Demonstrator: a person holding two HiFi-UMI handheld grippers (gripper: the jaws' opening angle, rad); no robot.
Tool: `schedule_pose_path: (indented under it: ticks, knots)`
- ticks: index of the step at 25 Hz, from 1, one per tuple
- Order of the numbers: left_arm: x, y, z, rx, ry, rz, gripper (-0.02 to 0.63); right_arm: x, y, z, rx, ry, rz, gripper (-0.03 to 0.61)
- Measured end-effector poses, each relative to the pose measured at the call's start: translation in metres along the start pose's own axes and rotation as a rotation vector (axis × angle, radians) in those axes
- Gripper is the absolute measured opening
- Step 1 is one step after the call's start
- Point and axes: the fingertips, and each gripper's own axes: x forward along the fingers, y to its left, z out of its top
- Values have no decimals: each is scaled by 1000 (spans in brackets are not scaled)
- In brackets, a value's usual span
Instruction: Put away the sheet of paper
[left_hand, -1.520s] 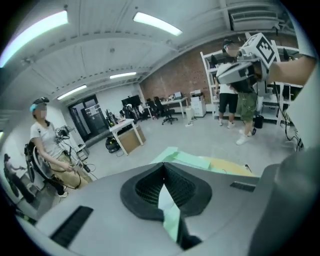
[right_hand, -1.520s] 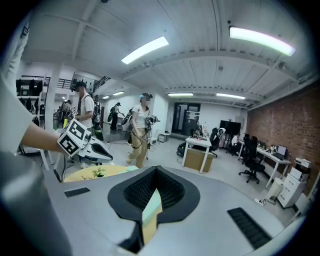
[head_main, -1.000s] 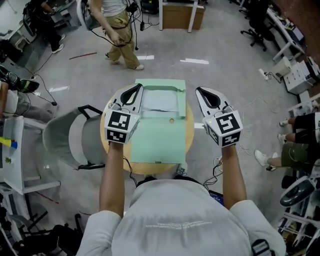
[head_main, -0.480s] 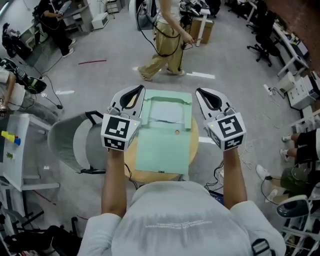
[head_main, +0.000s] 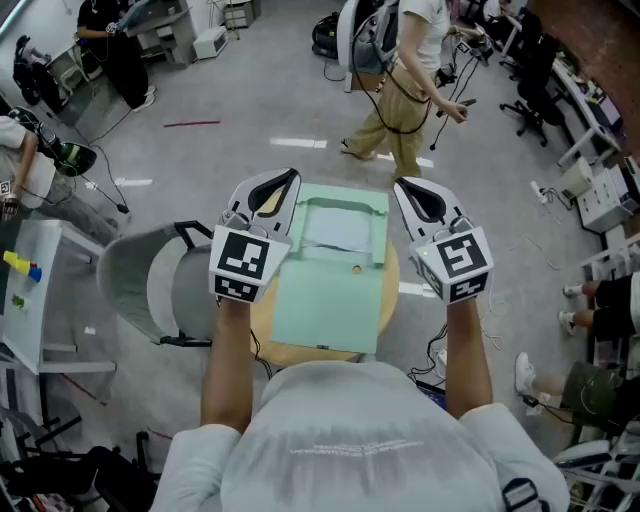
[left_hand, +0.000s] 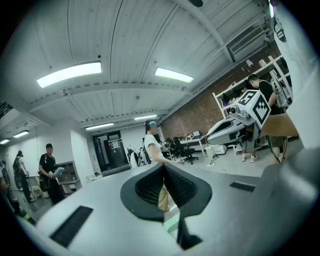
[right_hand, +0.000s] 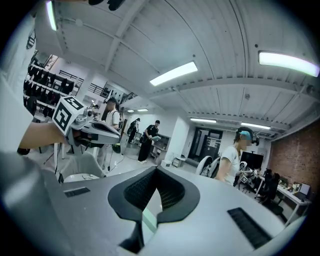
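A grey chair (head_main: 140, 285) stands just left of the green folder (head_main: 325, 300), which lies open on a small round surface (head_main: 262, 335).

The left tool (head_main: 289, 177) hangs above the folder's left edge. Its tips are pressed together and nothing is between them. The sheet of paper (head_main: 338, 230) lies pale and flat in the far half of the folder, under the raised flap and between the two tools. It is not yet tucked away. The right tool (head_main: 401, 184) hangs above the folder's right edge, and its tips also look closed and empty.

Neither tool holds the sheet or the folder. I judge the main risk to be that closed tips coming down on such thin paper would push it rather than pinch it. That could crease the sheet or slide it out of the folder. The folder nearly covers the surface and seems to reach its far rim, so a sideways nudge could tip it to the floor. A person (head_main: 405, 90) trailing cables is walking just beyond the folder's far end and could brush it.

No brand or words can be read. The only print is the black-and-white square marker (head_main: 243, 262) on each tool's cube.
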Motion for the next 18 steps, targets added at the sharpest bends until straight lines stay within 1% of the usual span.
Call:
schedule_pose_path:
  ticks: [5,12,18]
  knots:
    - [-2,-2,0,-10,-1,-9,20,-3,4,9,2,-12,2,28]
    - [-5,-8,-2,-18,1,-17,20,-8,2,6,-10,-4,-4,28]
    - [-13,-12,-3,-19,8,-23,20,-11,10,5,-15,-2,7,28]
